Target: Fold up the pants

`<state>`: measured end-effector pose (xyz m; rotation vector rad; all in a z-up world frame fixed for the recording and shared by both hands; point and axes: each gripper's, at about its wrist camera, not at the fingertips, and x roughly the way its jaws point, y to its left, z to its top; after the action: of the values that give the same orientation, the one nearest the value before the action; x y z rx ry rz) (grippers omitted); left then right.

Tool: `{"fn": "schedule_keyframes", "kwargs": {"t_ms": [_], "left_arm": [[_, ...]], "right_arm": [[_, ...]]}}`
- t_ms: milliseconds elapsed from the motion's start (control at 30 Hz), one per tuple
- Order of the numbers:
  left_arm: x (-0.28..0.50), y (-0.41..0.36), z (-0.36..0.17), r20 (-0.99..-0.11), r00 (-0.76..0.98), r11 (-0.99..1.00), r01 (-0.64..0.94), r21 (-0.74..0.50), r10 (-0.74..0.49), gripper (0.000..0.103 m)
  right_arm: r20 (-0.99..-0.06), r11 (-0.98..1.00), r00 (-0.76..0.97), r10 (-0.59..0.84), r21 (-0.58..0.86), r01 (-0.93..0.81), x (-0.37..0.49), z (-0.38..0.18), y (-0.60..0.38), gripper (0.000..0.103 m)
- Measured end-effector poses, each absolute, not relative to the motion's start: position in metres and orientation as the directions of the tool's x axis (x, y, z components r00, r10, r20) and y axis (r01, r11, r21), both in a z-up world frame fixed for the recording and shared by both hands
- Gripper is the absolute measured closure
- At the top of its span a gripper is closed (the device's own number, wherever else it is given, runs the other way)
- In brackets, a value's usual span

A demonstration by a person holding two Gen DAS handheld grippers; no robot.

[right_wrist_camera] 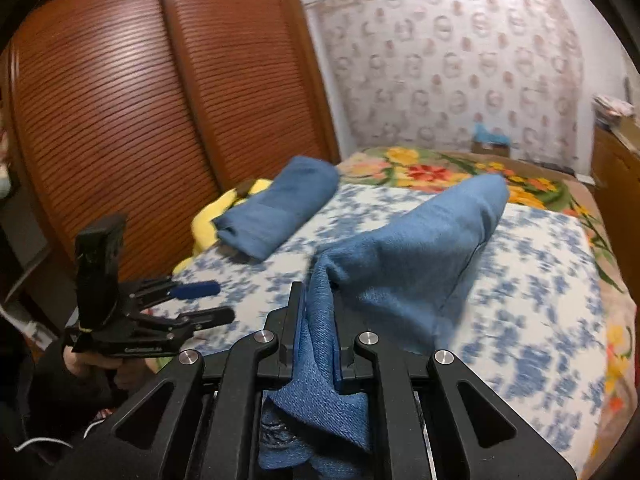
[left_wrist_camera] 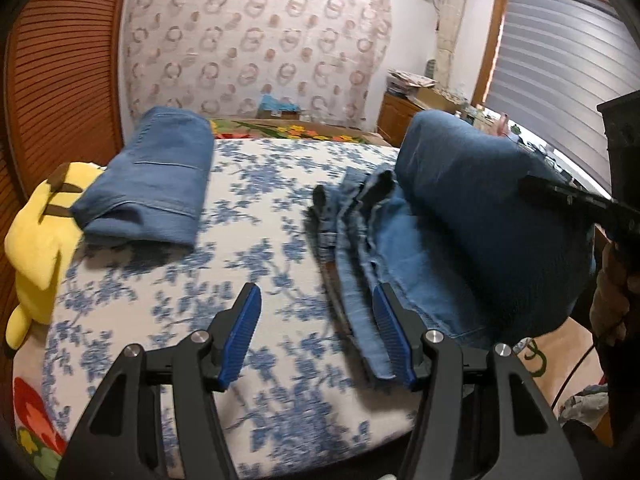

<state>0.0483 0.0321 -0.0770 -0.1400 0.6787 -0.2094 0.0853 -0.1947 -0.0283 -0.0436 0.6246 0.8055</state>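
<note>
Right gripper (right_wrist_camera: 318, 300) clamped on jeans (right_wrist_camera: 404, 248) — left gripper (left_wrist_camera: 316, 320) empty, agape

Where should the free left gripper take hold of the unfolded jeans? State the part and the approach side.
Likely the bunched waistband edge of the jeans, approached from the bare sheet side: it lies exposed ahead of the open left gripper, while the right gripper holds the other end raised.

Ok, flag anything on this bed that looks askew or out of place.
The jeans being folded are a rumpled heap, one part lifted into a hump by the right gripper, shut on the denim. The folded jeans lie partly against a yellow plush toy at the bed's edge. Nothing looks spilled or damaged.
</note>
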Motion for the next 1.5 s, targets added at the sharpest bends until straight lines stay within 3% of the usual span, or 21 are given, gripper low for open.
{"fn": "schedule_keyframes", "kwargs": {"t_ms": [567, 767, 1033, 1200, 1500], "left_arm": [[0.043, 0.066, -0.091, -0.608, 0.769, 0.973, 0.075, -0.218, -0.196, 0.045], [0.042, 0.066, -0.089, -0.603, 0.773, 0.974, 0.08, -0.214, -0.196, 0.045], [0.04, 0.058, -0.081, -0.591, 0.781, 0.974, 0.101, -0.202, -0.203, 0.045], [0.038, 0.051, -0.074, -0.584, 0.783, 0.972, 0.116, -0.202, -0.215, 0.045], [0.051, 0.019, -0.073, -0.594, 0.756, 0.961, 0.194, -0.198, -0.275, 0.045]], "right_arm": [[-0.692, 0.608, 0.317, 0.649, 0.221, -0.763, 0.075, -0.114, -0.102, 0.096], [-0.687, 0.616, 0.326, 0.649, 0.224, -0.755, 0.075, -0.113, -0.105, 0.094], [-0.662, 0.635, 0.38, 0.646, 0.189, -0.749, 0.069, -0.077, -0.119, 0.079], [-0.627, 0.657, 0.439, 0.644, 0.159, -0.737, 0.071, -0.052, -0.138, 0.063], [-0.648, 0.759, 0.551, 0.526, 0.066, -0.647, 0.119, -0.053, -0.171, 0.043]]}}
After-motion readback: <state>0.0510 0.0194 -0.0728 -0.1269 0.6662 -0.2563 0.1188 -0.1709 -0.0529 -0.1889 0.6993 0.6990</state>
